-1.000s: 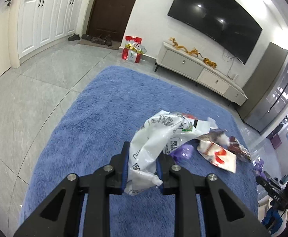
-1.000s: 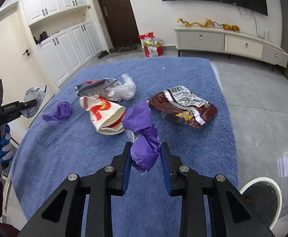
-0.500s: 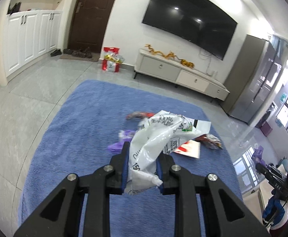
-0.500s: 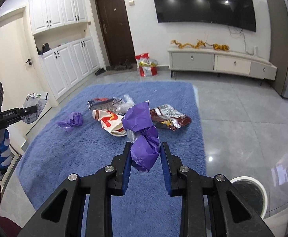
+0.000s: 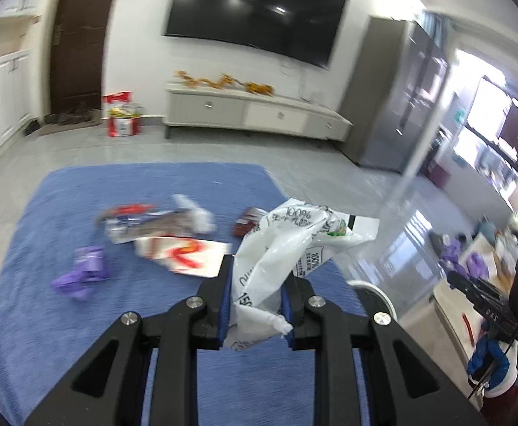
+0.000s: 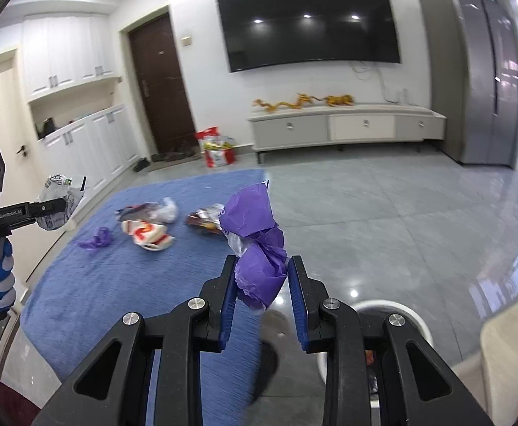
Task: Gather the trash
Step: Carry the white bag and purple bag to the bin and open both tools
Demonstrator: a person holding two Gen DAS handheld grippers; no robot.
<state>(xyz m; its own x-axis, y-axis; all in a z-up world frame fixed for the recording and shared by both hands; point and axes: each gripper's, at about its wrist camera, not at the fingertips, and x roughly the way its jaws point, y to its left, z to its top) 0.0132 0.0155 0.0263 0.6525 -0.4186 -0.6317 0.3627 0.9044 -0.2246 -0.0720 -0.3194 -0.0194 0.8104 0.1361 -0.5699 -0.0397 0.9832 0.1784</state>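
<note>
My left gripper is shut on a crumpled white plastic bag and holds it above the blue rug. My right gripper is shut on a crumpled purple wrapper, held high near the rug's right edge. On the rug lie a purple wrapper, a white and red bag, a clear wrapper and a dark red snack bag. A white round bin sits just right of the right gripper, and its rim shows in the left wrist view.
A TV cabinet stands against the far wall under a wall TV. A red and white bag sits by the dark door. White cupboards line the left wall. Grey tiled floor lies right of the rug.
Both grippers have risen and swung right with their trash still held. The trash on the rug now looks farther away, and the white bin has come closer to both grippers.
</note>
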